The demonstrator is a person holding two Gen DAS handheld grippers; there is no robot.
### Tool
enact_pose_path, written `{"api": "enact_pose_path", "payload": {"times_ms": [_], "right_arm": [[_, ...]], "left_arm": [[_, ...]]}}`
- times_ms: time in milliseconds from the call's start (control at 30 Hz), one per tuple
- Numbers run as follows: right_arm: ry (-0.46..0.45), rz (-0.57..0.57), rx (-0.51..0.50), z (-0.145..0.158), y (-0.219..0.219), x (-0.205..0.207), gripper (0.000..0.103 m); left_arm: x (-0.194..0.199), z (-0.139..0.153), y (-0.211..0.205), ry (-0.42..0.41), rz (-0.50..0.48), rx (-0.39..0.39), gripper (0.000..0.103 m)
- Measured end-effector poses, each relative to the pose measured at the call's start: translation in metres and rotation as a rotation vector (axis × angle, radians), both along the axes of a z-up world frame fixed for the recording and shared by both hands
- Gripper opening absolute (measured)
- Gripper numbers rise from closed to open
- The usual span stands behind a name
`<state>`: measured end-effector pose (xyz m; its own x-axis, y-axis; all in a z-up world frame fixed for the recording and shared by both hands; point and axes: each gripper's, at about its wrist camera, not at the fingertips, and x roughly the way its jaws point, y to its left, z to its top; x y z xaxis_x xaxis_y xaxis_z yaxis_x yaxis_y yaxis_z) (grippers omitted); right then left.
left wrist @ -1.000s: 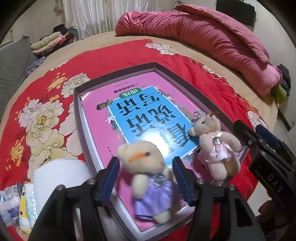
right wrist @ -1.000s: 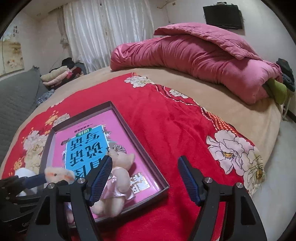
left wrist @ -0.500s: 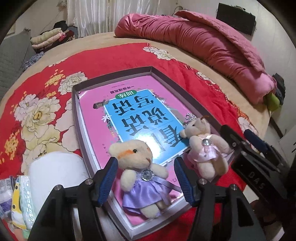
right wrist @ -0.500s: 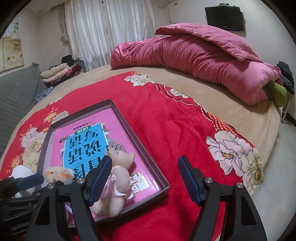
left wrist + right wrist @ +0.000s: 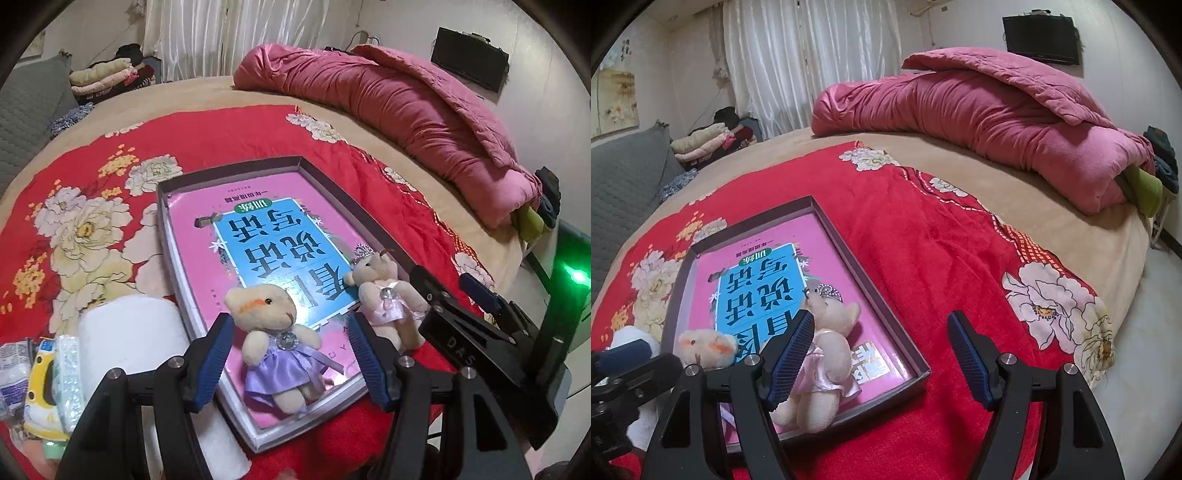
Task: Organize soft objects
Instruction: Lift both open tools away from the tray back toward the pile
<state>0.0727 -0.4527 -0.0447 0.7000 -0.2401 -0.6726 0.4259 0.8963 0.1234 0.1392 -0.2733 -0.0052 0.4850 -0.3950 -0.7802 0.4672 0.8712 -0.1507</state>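
Inspecting both wrist views, we find two small plush bears lying on a pink book (image 5: 258, 236) inside a shallow dark tray (image 5: 236, 168) on the red floral bedspread (image 5: 923, 236); the purple-dress bear (image 5: 275, 343) lies on its back between the fingers (image 5: 214, 360) of the left gripper (image 5: 291, 363); those fingers stand apart and neither pad presses the toy, so we record the left gripper as open with nothing gripped. The pink-dress bear (image 5: 823, 354), crowned, lies just beside it at the tray's near right corner; the right gripper (image 5: 881, 360) is likewise wide open and empty, its left finger passing in front of that bear; whether it touches we cannot tell.

We judge both bears as placed in the tray, with release complete; the next move, in our opinion, calls for drawing the open left fingers clear without dragging the light toy, then turning to the remaining soft goods: a white tissue roll (image 5: 129, 332) and soft packets (image 5: 48, 384) beside the tray.

Writing: the book's blue panel (image 5: 280, 251) carries large Chinese characters, seen inverted, which we do not read with confidence; the letters "DAS" show on the right gripper body in the left view.
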Motion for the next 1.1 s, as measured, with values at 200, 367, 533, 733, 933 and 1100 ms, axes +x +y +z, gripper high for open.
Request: {"api": "enact_pose_path", "payload": {"times_ms": [200, 367, 533, 733, 933, 1100], "right_arm": [[-0.002, -0.005, 0.003, 0.000, -0.001, 0.000, 0.075], [-0.093, -0.027, -0.028, 0.015, 0.001, -0.015, 0.076], [-0.202, -0.019, -0.046, 0.034, 0.006, -0.026, 0.077], [-0.155, 0.031, -0.051, 0.034, 0.019, -0.019, 0.077], [-0.160, 0.038, -0.046, 0.045, 0.031, -0.026, 0.077], [-0.174, 0.033, -0.075, 0.056, 0.041, -0.035, 0.077]], "left_arm": [[-0.010, 0.013, 0.008, -0.036, 0.011, 0.000, 0.064], [-0.018, 0.020, 0.020, -0.052, 0.025, -0.006, 0.065], [-0.028, 0.021, 0.029, -0.065, 0.028, 0.006, 0.065], [-0.032, 0.022, 0.042, -0.055, 0.048, -0.001, 0.065], [-0.038, 0.027, 0.060, -0.055, 0.071, -0.014, 0.065], [-0.046, 0.028, 0.078, -0.056, 0.093, -0.020, 0.065]]}}
